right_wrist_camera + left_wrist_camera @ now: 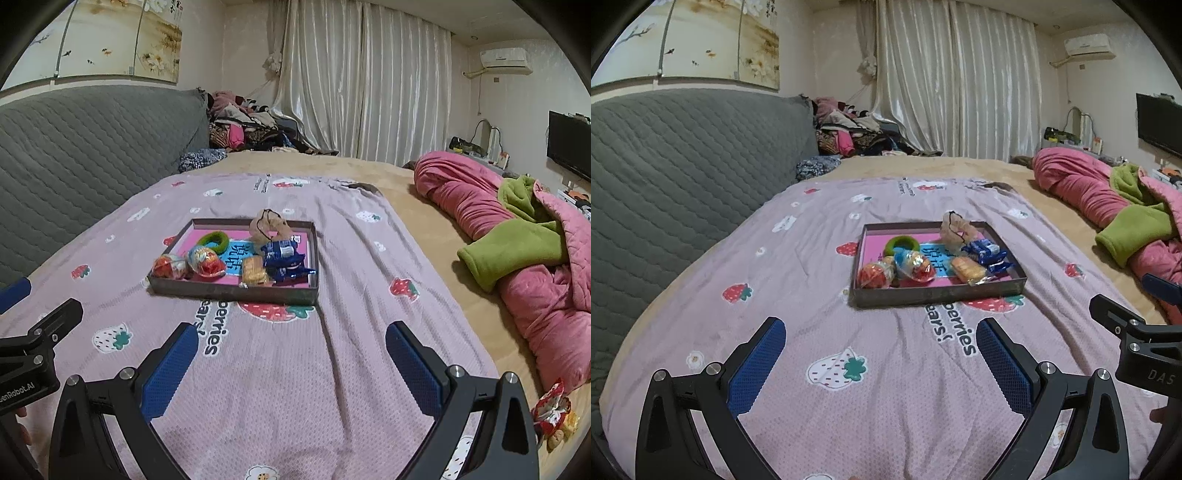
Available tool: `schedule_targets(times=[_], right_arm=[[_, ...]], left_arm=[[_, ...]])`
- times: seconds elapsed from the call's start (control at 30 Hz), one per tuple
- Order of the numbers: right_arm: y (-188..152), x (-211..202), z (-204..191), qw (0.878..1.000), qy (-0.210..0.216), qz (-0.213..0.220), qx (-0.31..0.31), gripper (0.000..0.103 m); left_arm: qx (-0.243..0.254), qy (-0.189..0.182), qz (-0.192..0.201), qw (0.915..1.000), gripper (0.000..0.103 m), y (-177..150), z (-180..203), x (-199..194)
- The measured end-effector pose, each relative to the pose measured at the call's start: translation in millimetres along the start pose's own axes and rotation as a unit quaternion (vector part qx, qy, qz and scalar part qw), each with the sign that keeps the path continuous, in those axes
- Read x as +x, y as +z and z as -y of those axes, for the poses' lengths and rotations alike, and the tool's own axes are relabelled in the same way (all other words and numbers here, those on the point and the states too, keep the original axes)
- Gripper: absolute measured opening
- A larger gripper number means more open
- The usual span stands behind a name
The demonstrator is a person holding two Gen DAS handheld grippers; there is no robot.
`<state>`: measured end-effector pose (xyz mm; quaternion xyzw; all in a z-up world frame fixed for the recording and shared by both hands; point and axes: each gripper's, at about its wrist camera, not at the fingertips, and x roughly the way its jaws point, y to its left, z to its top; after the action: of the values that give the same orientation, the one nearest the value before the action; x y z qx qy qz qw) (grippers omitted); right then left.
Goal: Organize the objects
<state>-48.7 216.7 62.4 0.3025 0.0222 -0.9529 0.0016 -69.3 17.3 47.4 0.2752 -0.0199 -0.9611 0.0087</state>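
A shallow dark tray with a pink floor sits on the strawberry-print sheet. In it lie a green ring, two round foil-wrapped snacks, a yellow biscuit pack, blue wrapped packs and a clear bag. My left gripper is open and empty, short of the tray. My right gripper is open and empty, also short of the tray. A red-and-white snack packet lies at the bed's right edge.
A pink and green quilt is heaped on the right of the bed. A grey padded headboard runs along the left. Clothes are piled by the curtain. A TV hangs on the right wall.
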Motion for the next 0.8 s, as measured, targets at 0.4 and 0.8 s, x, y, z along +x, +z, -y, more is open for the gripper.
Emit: schedule_targets(times=[0.4,0.8], right_arm=[[-12.7,16.7,1.2,1.0,-0.009,-0.019,-0.001,0.102],[-25.2,31.3,2.9,0.999,-0.006,-0.035,-0.001,0.102]], left_arm=[[0.002,0.008,-0.014,0.9999,0.103,-11.7,-1.9,16.1],[-0.004,0.01,-0.024,0.9997,0.103,-18.3,-1.6,30.0]])
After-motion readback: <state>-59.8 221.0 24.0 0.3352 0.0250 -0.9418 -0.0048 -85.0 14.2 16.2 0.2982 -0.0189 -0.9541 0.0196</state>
